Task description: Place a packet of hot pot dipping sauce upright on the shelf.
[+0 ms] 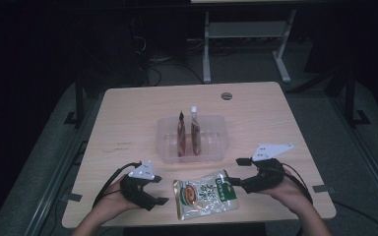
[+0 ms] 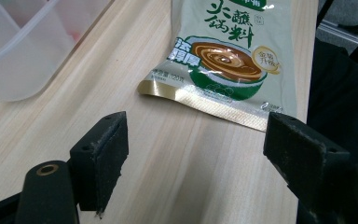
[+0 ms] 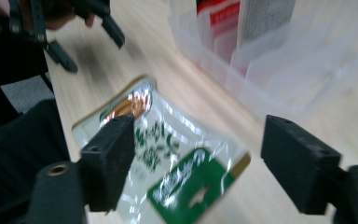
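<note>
A flat sauce packet (image 1: 204,193), green and white with a picture of a brown-filled bowl, lies on the wooden tabletop (image 1: 128,123) near its front edge, between the two grippers. It rests unlifted, with its green header end toward the right gripper and its gold-edged end toward the left.

The left gripper (image 1: 159,190) sits low over the tabletop just left of the packet. In the left gripper view its jaws stand wide apart with only bare wood between them; the packet (image 2: 226,56) lies ahead of the tips, apart from them.

The right gripper (image 1: 237,171) is at the packet's right end. Its jaws are also wide apart and press on nothing. In the right gripper view, which is blurred, the packet (image 3: 168,168) lies on the tabletop below the gap, with its green header end between the two jaws. Whether a jaw tip touches the film cannot be told.

A clear plastic bin (image 1: 165,142) stands on the tabletop just behind the packet, apart from it. Two slim pouches (image 1: 188,132) stand upright inside it, side by side, near the middle.
</note>
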The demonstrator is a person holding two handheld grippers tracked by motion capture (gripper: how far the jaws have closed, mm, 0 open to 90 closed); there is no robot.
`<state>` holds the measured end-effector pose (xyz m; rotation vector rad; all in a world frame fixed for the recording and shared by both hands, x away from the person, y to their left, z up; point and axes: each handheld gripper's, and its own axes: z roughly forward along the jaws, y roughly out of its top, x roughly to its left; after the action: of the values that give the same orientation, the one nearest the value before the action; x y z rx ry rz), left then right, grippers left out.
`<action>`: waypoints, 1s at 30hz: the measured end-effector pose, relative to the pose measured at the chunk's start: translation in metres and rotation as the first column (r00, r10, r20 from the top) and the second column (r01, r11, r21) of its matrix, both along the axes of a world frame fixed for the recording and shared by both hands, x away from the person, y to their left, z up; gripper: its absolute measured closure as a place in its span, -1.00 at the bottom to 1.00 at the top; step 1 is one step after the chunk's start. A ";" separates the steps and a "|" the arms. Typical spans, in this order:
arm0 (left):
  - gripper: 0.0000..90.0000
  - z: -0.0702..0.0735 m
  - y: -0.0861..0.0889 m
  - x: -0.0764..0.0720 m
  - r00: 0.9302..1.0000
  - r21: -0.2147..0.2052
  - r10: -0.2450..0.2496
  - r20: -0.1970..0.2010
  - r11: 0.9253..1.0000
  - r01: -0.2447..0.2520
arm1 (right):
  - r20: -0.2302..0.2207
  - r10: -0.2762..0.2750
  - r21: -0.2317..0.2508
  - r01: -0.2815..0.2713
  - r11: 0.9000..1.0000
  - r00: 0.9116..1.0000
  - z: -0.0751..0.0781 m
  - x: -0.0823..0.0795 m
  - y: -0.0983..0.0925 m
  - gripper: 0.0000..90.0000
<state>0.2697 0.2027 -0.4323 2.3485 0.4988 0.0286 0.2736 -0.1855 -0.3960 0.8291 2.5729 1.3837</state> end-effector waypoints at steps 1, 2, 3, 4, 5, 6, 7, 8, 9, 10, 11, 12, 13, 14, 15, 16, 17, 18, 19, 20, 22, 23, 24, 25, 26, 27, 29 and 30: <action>-0.51 -0.001 -0.001 -0.001 1.000 -0.001 0.001 0.003 1.000 -0.001 | -0.009 -0.006 0.001 0.006 1.000 1.000 -0.004 -0.003 -0.002 -0.36; -0.50 -0.001 -0.002 -0.001 1.000 0.000 -0.002 0.004 1.000 0.002 | -0.016 -0.011 -0.005 0.011 1.000 1.000 -0.008 -0.005 -0.004 -0.32; -0.50 -0.001 -0.002 -0.001 1.000 -0.001 -0.005 0.004 1.000 0.005 | -0.025 -0.020 -0.012 0.020 1.000 0.999 -0.011 -0.007 -0.006 -0.25; -0.49 -0.001 -0.003 -0.002 1.000 -0.003 -0.008 0.006 1.000 0.008 | -0.033 -0.020 -0.018 0.019 1.000 0.999 -0.014 -0.009 -0.008 -0.16; -0.49 -0.001 -0.004 -0.002 1.000 -0.002 -0.011 0.007 1.000 0.011 | -0.041 -0.025 -0.019 0.025 1.000 0.999 -0.017 -0.011 -0.010 -0.06; -0.49 -0.002 -0.005 -0.002 1.000 -0.003 -0.015 0.005 1.000 0.015 | -0.053 -0.029 -0.022 0.028 0.999 0.998 -0.020 -0.013 -0.011 0.02; -0.49 -0.002 -0.006 -0.003 1.000 -0.005 -0.018 0.006 1.000 0.018 | -0.064 -0.031 -0.025 0.030 0.999 0.997 -0.022 -0.014 -0.013 0.09; -0.48 -0.002 -0.007 -0.003 1.000 -0.002 -0.023 0.006 1.000 0.024 | -0.073 -0.034 -0.024 0.033 0.999 0.997 -0.024 -0.016 -0.014 0.20; -0.48 -0.003 -0.009 -0.004 1.000 0.002 -0.029 0.004 1.000 0.029 | -0.085 -0.035 -0.024 0.033 0.999 0.996 -0.026 -0.018 -0.015 0.31; -0.48 -0.004 -0.010 -0.004 0.999 -0.001 -0.032 0.003 1.000 0.032 | -0.083 -0.038 -0.029 0.035 0.999 0.996 -0.027 -0.019 -0.016 0.40; -0.48 -0.004 -0.012 -0.004 0.999 0.004 -0.037 0.005 0.999 0.037 | -0.085 -0.038 -0.033 0.035 0.999 0.996 -0.029 -0.021 -0.017 0.56; -0.48 -0.004 -0.013 -0.005 0.999 0.007 -0.043 0.003 0.999 0.043 | -0.094 -0.033 -0.035 0.030 0.999 0.995 -0.030 -0.022 -0.018 0.67; -0.48 -0.005 -0.015 -0.005 0.999 0.008 -0.049 0.002 0.999 0.049 | -0.095 -0.031 -0.038 0.028 0.999 0.995 -0.032 -0.022 -0.019 0.80; -0.48 -0.005 -0.017 -0.006 0.999 0.009 -0.053 0.001 0.999 0.053 | -0.102 -0.035 -0.045 0.030 0.999 0.994 -0.033 -0.021 -0.020 0.93; -0.48 -0.005 -0.019 -0.006 0.998 0.011 -0.059 0.001 0.998 0.059 | -0.106 -0.030 -0.046 0.025 0.999 0.994 -0.034 -0.020 -0.020 0.99; -0.48 -0.006 -0.020 -0.007 0.998 0.009 -0.063 0.001 0.998 0.063 | -0.109 -0.029 -0.048 0.024 0.999 0.994 -0.035 -0.019 -0.020 0.99; -0.48 -0.006 -0.022 -0.007 0.998 0.006 -0.067 0.003 0.998 0.067 | -0.113 -0.028 -0.052 0.022 0.998 0.993 -0.037 -0.018 -0.020 1.00; -0.48 -0.006 -0.023 -0.008 0.998 0.005 -0.069 0.002 0.998 0.069 | -0.117 -0.022 -0.053 0.016 0.998 0.993 -0.038 -0.017 -0.019 1.00; -0.48 -0.006 -0.024 -0.009 0.997 0.005 -0.072 0.002 0.997 0.072 | -0.119 -0.020 -0.062 0.013 0.998 0.993 -0.039 -0.016 -0.018 1.00; -0.48 -0.006 -0.025 -0.009 0.997 0.011 -0.078 0.004 0.997 0.078 | -0.119 -0.019 -0.070 0.011 0.997 0.993 -0.041 -0.016 -0.016 1.00; -0.48 -0.007 -0.027 -0.009 0.997 0.011 -0.083 0.002 0.996 0.083 | -0.116 -0.021 -0.082 0.012 0.997 0.993 -0.043 -0.014 -0.014 1.00; -0.48 -0.007 -0.027 -0.009 0.997 0.010 -0.082 0.001 0.997 0.082 | -0.117 -0.018 -0.081 0.009 0.997 0.993 -0.044 -0.012 -0.013 0.99; -0.48 -0.008 -0.028 -0.009 0.997 0.011 -0.081 -0.002 0.997 0.081 | -0.121 -0.015 -0.083 0.005 0.997 0.993 -0.045 -0.010 -0.012 1.00; -0.48 -0.008 -0.028 -0.008 0.997 0.012 -0.082 -0.003 0.997 0.083 | -0.119 -0.017 -0.090 0.006 0.996 0.993 -0.046 -0.008 -0.010 1.00; -0.48 -0.008 -0.028 -0.009 0.997 0.012 -0.083 -0.004 0.996 0.083 | -0.121 -0.014 -0.093 0.002 0.996 0.993 -0.046 -0.006 -0.008 1.00; -0.48 -0.008 -0.028 -0.009 0.997 0.011 -0.083 -0.004 0.996 0.083 | -0.122 -0.011 -0.094 0.000 0.996 0.992 -0.047 -0.004 -0.006 1.00; -0.48 -0.009 -0.029 -0.009 0.997 0.005 -0.079 -0.003 0.997 0.079 | -0.120 -0.005 -0.106 -0.008 0.994 0.993 -0.049 0.000 -0.001 1.00; -0.48 -0.009 -0.029 -0.008 0.997 0.005 -0.081 0.000 0.997 0.081 | -0.125 -0.007 -0.109 -0.006 0.994 0.992 -0.049 0.002 0.002 1.00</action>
<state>0.2616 0.1740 -0.4415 2.3720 0.4032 -0.0077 0.2757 -0.1837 -0.4454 0.9262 2.7123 1.2146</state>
